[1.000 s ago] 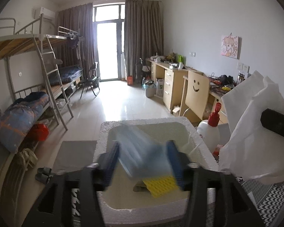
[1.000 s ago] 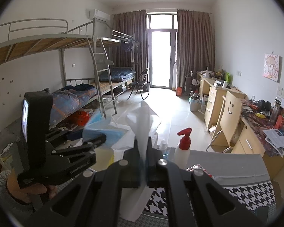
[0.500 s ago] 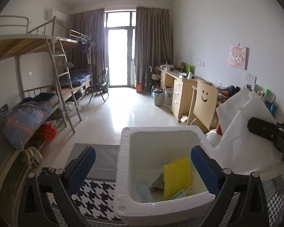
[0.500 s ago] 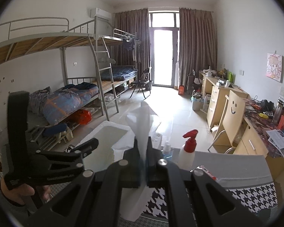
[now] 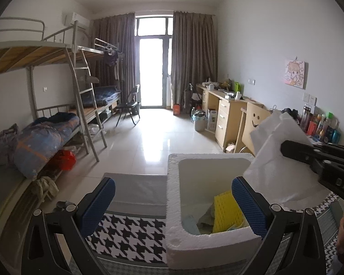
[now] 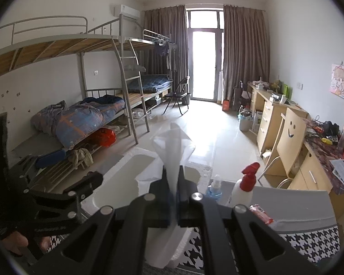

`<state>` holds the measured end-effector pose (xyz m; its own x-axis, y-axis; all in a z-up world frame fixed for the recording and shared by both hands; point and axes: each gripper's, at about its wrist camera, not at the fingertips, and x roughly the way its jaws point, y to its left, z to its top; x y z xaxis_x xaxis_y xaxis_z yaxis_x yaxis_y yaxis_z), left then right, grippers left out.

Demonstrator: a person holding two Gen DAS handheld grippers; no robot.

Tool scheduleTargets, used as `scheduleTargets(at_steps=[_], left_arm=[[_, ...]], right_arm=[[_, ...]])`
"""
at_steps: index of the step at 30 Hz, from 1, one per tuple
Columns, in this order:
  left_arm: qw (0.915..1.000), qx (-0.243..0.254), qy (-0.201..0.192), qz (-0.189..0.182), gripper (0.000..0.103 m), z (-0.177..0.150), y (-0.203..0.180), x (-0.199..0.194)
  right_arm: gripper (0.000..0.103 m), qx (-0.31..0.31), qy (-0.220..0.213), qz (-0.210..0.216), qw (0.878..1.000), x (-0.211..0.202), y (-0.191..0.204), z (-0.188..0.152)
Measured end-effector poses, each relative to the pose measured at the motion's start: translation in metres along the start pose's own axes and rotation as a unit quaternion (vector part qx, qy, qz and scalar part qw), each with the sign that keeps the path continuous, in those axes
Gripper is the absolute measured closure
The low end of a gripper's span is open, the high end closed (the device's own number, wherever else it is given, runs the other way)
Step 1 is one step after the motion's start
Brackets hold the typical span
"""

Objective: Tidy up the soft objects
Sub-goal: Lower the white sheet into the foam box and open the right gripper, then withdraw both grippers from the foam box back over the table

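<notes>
The white foam box [image 5: 172, 206] stands on the desk's houndstooth cloth [image 5: 130, 231], and judging by its contents the sorting is partly done: a yellow sponge [image 5: 224, 213] leans inside beside a pale blue soft piece [image 5: 191, 225] and some crumpled cloth I cannot name. One thing is left in hand. The white foam sheet [image 6: 172, 146] is pinched between the fully closed jaws of the right gripper [image 6: 172, 183], hanging at the box's right rim, not yet in. The left gripper [image 5: 172, 204] has jaws spread wide around the box's near corner, holding nothing.
</notes>
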<state>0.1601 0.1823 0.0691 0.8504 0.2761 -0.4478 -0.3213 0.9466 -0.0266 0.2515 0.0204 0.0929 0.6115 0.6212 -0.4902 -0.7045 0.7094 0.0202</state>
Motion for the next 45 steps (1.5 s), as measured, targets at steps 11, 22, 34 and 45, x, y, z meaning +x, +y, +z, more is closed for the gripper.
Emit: scheduleTargets(at_steps=[11, 22, 34, 45], left_arm=[[0.9999, -0.008, -0.004, 0.011, 0.001, -0.011, 0.017, -0.008], [0.9997, -0.021, 0.001, 0.01, 0.001, -0.015, 0.031, -0.009], [0.9997, -0.023, 0.001, 0.007, 0.001, -0.016, 0.031, -0.009], [0.9997, -0.013, -0.019, -0.01, 0.001, -0.014, 0.021, -0.02]], right_arm=[[0.097, -0.002, 0.031, 0.004, 1.0, 0.031, 0.009, 0.001], [0.085, -0.016, 0.077, 0.01, 0.997, 0.058, 0.018, -0.002], [0.037, -0.017, 0.071, 0.016, 0.997, 0.049, 0.016, -0.002], [0.022, 0.0, 0.035, 0.019, 0.999, 0.018, 0.007, 0.0]])
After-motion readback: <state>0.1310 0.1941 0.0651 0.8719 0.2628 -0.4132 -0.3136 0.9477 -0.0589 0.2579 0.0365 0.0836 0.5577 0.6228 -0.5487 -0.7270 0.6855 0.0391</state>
